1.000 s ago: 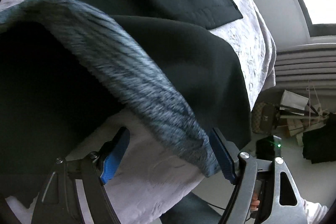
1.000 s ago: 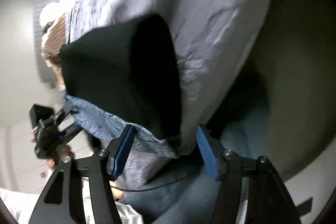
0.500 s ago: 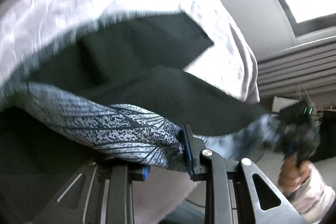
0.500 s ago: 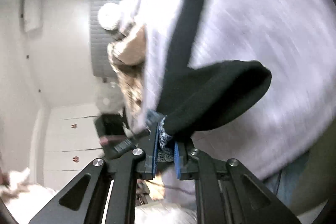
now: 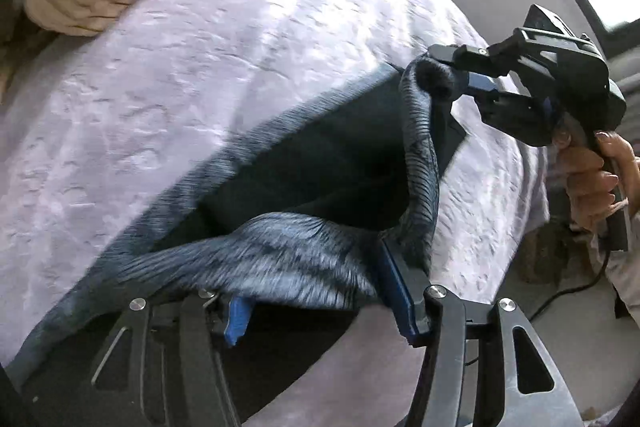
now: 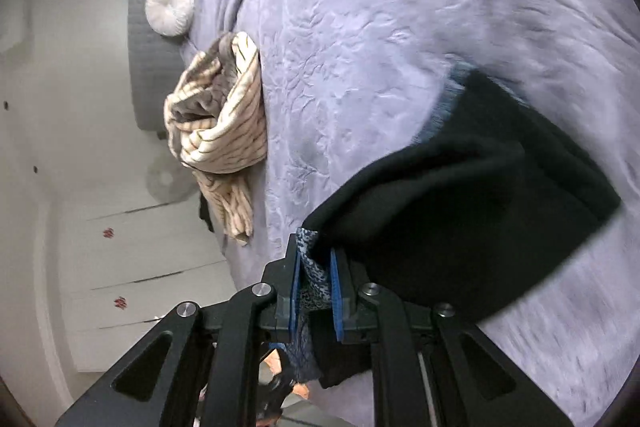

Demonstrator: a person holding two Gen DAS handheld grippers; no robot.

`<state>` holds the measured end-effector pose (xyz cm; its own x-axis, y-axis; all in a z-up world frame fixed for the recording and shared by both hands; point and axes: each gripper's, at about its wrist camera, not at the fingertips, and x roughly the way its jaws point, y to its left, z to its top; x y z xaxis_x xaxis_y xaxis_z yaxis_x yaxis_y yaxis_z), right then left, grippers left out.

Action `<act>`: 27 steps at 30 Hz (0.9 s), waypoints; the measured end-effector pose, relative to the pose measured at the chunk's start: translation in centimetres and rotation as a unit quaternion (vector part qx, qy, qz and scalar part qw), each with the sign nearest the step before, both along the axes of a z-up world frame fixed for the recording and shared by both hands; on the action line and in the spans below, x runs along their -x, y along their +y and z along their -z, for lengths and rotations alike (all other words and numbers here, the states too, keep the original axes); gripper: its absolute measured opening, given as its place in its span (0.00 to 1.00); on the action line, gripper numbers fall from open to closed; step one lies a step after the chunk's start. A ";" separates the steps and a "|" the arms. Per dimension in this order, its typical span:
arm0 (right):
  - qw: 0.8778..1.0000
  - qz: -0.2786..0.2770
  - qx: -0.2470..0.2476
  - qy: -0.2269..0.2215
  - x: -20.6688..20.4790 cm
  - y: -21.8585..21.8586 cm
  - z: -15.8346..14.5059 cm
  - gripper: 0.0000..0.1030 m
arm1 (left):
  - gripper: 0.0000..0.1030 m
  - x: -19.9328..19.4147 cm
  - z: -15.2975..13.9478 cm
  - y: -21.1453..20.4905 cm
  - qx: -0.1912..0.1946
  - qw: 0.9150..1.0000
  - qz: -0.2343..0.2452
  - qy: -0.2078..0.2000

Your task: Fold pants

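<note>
Pants [image 5: 304,163] waistband pinched in both the left gripper [image 5: 316,299] and right gripper [image 6: 316,291].

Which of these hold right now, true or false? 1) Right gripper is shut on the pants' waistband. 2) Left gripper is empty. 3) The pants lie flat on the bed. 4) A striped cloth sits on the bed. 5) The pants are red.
1) True. The right gripper is shut on the waistband of the pants.
2) False. The left gripper is shut on the waistband as well.
3) False. The waistband end is lifted by both grippers; the rest drapes down to the bed.
4) True. The striped cloth lies bunched at the bed's edge.
5) False. The pants are black, with a blue-grey speckled waistband.
</note>
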<state>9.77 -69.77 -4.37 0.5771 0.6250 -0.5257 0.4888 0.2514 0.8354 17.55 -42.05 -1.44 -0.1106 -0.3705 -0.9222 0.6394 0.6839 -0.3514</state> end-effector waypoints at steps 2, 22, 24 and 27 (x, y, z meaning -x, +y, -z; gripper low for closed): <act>1.000 0.010 0.007 -0.002 -0.6 0.0 -0.3 0.13 | 0.64 -1.6 -0.4 1.5 -0.001 0.999 -0.053 0.001; 0.989 -0.007 0.137 0.058 6.2 -1.1 2.9 0.47 | 0.81 1.0 6.1 10.7 -0.124 0.971 -0.203 -0.013; 0.992 0.010 0.119 0.041 6.1 -1.1 4.5 0.35 | 0.81 1.5 6.4 10.8 -0.130 0.970 -0.203 -0.015; 0.993 0.025 0.111 0.035 5.3 -1.2 5.1 0.08 | 0.81 1.6 5.9 10.7 -0.131 0.970 -0.202 -0.030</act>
